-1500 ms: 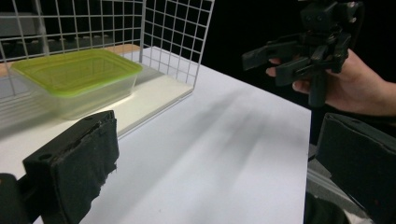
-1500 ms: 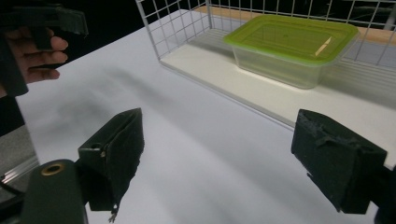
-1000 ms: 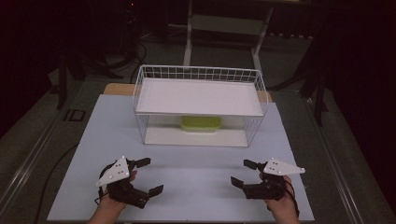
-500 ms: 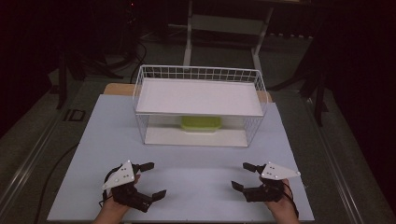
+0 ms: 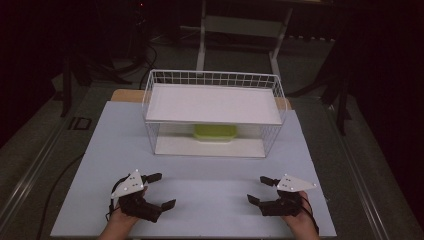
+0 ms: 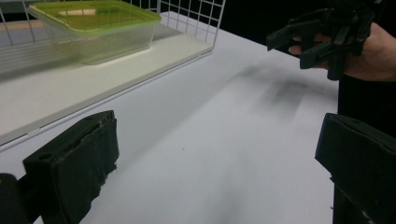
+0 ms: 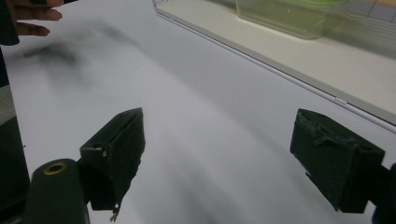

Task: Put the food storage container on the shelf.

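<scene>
My left gripper hovers low over the white table near its front left, held open with nothing between its fingers. My right gripper mirrors it at the front right, also open and empty. The two point inward, toward each other. In the left gripper view the left gripper has its jaws wide apart over bare table, and the right gripper shows farther off. The right gripper is spread just as wide in its own view. A clear container with a green lid sits under the shelf of a white wire rack.
The wire rack stands at the back middle of the white table top, with a white shelf board above the container. Dark floor and metal stand legs lie beyond the table.
Both grippers have shifted only slightly near the front edge. Their jaws remain open and empty.
</scene>
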The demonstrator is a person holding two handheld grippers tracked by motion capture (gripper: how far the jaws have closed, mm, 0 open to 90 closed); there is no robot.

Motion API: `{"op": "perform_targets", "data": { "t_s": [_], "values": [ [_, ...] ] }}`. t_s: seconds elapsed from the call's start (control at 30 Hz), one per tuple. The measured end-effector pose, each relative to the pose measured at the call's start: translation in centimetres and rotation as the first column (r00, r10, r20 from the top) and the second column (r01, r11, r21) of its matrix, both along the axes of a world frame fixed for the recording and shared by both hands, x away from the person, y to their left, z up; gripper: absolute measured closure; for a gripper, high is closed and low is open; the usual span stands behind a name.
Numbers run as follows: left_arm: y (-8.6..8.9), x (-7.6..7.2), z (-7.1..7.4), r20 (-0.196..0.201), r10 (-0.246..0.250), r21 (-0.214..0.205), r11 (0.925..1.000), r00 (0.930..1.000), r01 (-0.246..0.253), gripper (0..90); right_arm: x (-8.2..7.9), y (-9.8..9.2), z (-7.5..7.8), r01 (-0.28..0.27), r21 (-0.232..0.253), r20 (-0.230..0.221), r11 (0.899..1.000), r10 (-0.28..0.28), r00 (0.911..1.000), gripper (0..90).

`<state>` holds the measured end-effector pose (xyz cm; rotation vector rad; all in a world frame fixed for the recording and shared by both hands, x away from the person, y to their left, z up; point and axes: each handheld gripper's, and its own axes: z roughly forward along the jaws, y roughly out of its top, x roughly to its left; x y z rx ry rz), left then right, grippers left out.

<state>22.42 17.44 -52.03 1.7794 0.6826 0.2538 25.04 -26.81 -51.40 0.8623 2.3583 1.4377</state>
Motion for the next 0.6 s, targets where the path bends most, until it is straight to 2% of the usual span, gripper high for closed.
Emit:
{"op": "perform_targets", "data": {
  "t_s": [0.27,0.3,0.47,0.6],
  "values": [
    [0.2,0.3,-0.1,-0.017,0.031,-0.006,0.9995,0.9994,-0.031,0.3,0.4,-0.5,-0.1,0.054,-0.009,-0.005,0.999,-0.054,0.9985,17.9],
    [0.2,0.3,-0.1,-0.019,0.037,-0.011,0.9992,0.9991,-0.037,0.3,0.6,-0.8,0.0,0.062,0.015,-0.016,0.998,-0.062,0.998,17.9],
    [0.2,0.4,-0.2,-0.023,0.072,0.016,0.9973,0.9971,-0.072,0.3,0.7,-1.1,0.1,0.085,0.03,-0.026,0.996,-0.085,0.9961,18.0],
    [0.3,0.4,-0.1,-0.017,0.073,0.006,0.9973,0.9972,-0.073,0.3,0.6,-1.2,0.2,0.081,0.038,-0.027,0.996,-0.08,0.9964,17.9]
  ]
}}
